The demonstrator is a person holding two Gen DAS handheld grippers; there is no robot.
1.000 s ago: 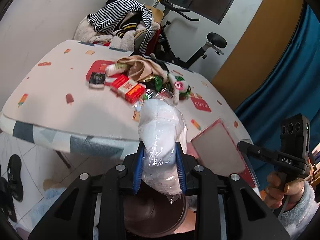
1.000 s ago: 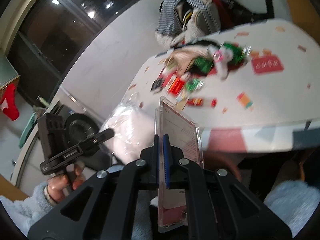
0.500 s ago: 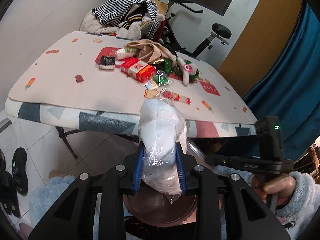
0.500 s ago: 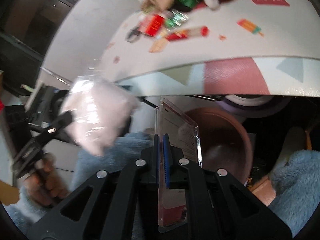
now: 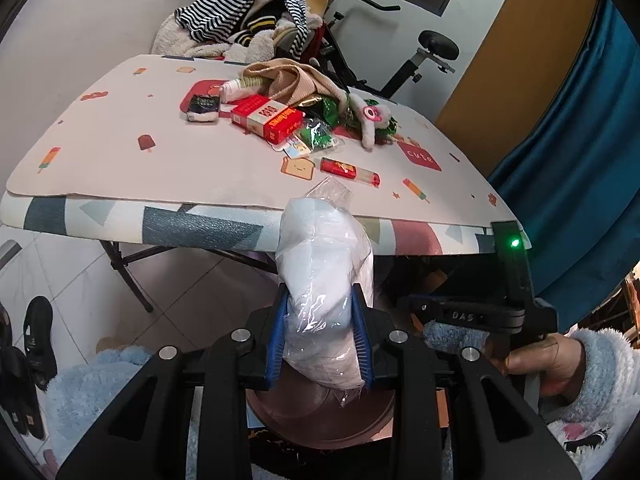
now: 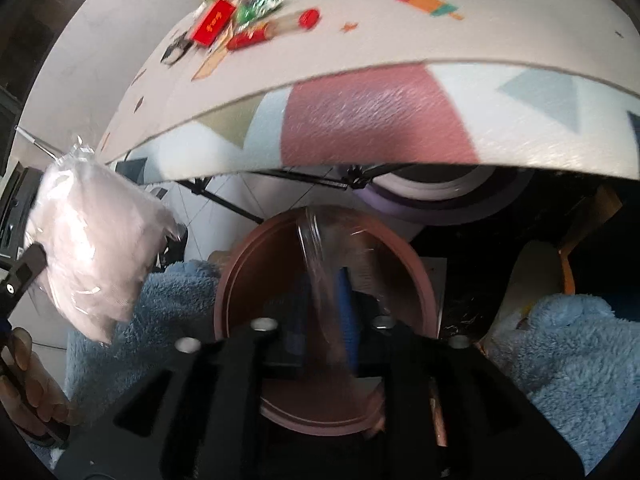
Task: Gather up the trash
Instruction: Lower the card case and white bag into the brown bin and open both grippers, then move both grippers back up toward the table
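My left gripper (image 5: pixel 320 320) is shut on a clear plastic bag of white tissue (image 5: pixel 324 256) and holds it upright above a round brown bin (image 5: pixel 304 428). In the right wrist view my right gripper (image 6: pixel 324 300) hangs over the same bin (image 6: pixel 240 264). Its jaws are opening, and a blurred clear plastic case (image 6: pixel 316 248) stands loose between the blue pads. The bag (image 6: pixel 96 248) shows at the left of that view. More litter lies on the table (image 5: pixel 120 152): red boxes (image 5: pixel 266 118), green wrappers (image 5: pixel 316 134) and a red tube (image 5: pixel 350 170).
The table's edge (image 6: pixel 376 120) overhangs the bin, with folding legs (image 5: pixel 128 264) beneath. Fuzzy blue fabric on the person (image 6: pixel 560 344) flanks the bin. Black shoes (image 5: pixel 38 336) sit on the tiled floor at the left. A clothes-heaped chair (image 5: pixel 240 20) and blue curtain (image 5: pixel 580 160) stand beyond.
Both grippers have sunk below the table's edge toward the bin. The right jaws, earlier clamped on the clear case, have parted and the case now blurs between them. The left grip is unchanged.
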